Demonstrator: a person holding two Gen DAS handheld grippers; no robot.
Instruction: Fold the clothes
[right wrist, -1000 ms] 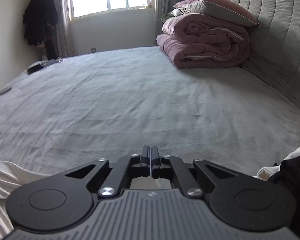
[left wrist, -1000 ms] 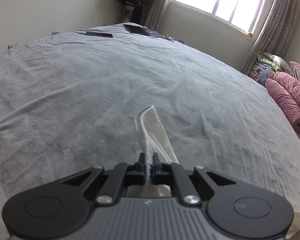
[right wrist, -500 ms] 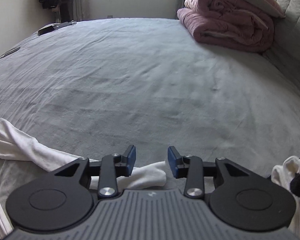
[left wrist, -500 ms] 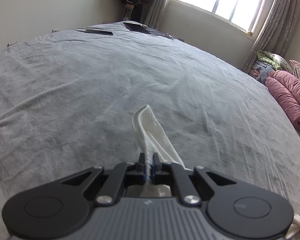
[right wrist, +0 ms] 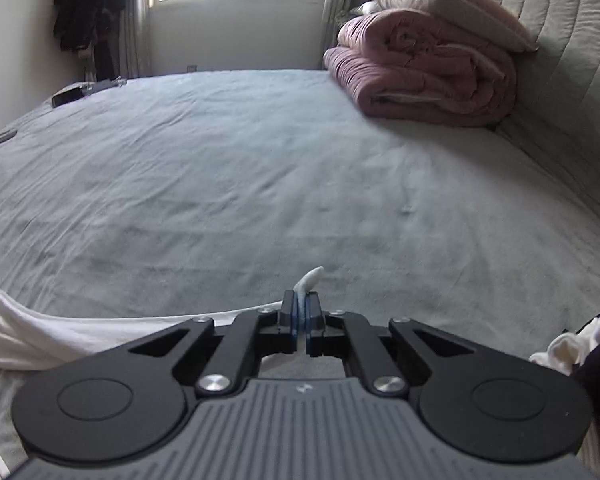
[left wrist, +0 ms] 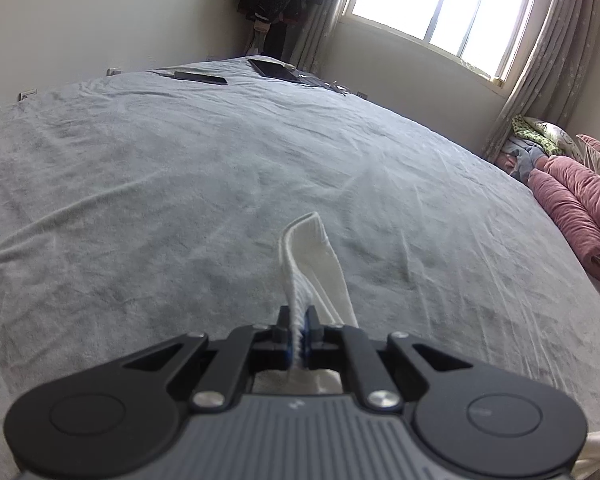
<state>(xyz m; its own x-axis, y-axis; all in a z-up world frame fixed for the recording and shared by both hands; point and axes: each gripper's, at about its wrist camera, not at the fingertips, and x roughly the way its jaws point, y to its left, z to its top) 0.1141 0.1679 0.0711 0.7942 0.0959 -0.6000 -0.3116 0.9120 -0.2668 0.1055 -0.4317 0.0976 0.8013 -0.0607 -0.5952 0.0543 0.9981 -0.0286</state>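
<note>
Both grippers clamp the white garment!
Left gripper (left wrist: 299, 326) pinches a white garment (left wrist: 314, 256) fold; right gripper (right wrist: 300, 312) nips its edge above the grey bedspread (right wrist: 260, 168).

free: grey bed (right wrist: 260, 168) open ahead | blocked right: pink quilt stack (right wrist: 424, 76), headboard (right wrist: 560, 80) | far edge: dark flat devices (left wrist: 276, 70)

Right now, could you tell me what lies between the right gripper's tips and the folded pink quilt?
Only bare grey bedsheet, shown in the right wrist view, between the right gripper and the pink quilt.
</note>
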